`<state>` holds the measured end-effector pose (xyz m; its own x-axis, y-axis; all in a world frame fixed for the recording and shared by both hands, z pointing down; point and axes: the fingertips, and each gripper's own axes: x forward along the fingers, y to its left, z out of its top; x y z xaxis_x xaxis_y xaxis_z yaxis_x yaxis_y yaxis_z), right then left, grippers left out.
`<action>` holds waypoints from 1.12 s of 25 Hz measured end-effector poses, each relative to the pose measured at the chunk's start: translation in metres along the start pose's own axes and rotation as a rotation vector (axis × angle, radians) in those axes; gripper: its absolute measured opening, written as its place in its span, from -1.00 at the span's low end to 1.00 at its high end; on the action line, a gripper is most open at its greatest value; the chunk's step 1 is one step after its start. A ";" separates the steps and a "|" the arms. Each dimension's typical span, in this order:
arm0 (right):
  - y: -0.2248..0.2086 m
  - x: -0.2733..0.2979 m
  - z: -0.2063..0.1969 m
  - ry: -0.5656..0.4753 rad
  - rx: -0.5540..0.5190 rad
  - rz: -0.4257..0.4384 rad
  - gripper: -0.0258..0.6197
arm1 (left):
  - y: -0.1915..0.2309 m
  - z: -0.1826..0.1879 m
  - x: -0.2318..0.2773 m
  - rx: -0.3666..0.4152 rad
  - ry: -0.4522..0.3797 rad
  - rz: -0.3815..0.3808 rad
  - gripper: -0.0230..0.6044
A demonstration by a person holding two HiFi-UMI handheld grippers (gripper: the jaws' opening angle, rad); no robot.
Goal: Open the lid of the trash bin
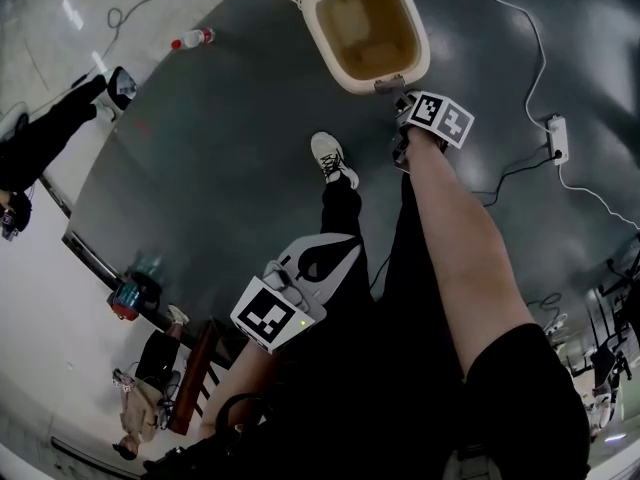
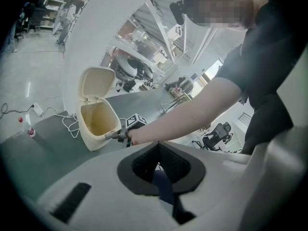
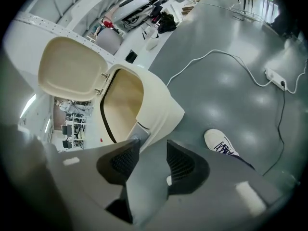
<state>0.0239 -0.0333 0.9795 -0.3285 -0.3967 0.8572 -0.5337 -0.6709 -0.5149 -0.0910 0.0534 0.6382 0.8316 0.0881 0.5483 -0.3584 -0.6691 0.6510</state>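
The cream trash bin (image 1: 365,28) stands on the grey floor with its lid (image 3: 72,69) swung fully up and back, and its inside (image 2: 98,118) shows empty. My right gripper (image 3: 153,147) is open and points steeply down at the bin's near rim. Its left fingertip sits right beside the small grey latch tab (image 3: 136,131) on the front edge, with nothing between the pads. In the head view the right gripper (image 1: 400,96) reaches the bin's rim. My left gripper (image 2: 158,147) is held back near my body, jaws shut and empty.
A white power strip (image 1: 557,138) with its cable lies on the floor right of the bin. A bottle (image 1: 192,40) lies to the bin's left. My white shoe (image 1: 332,158) is planted just short of the bin. A person (image 1: 140,398) is near the lower left.
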 end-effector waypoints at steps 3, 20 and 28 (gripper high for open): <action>0.000 0.001 0.000 0.000 -0.008 0.003 -0.34 | 0.001 -0.003 0.000 -0.005 0.001 0.002 -0.91; 0.025 -0.062 0.019 -0.028 -0.159 0.046 -0.90 | -0.030 0.030 -0.023 0.047 -0.063 0.029 -0.91; 0.149 -0.203 0.058 -0.133 -0.465 0.322 -0.90 | -0.068 0.094 -0.073 0.145 -0.153 0.031 -0.91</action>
<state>0.0566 -0.0893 0.7298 -0.4460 -0.6305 0.6352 -0.7194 -0.1698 -0.6736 -0.0880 0.0232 0.5047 0.8797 -0.0397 0.4739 -0.3294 -0.7696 0.5470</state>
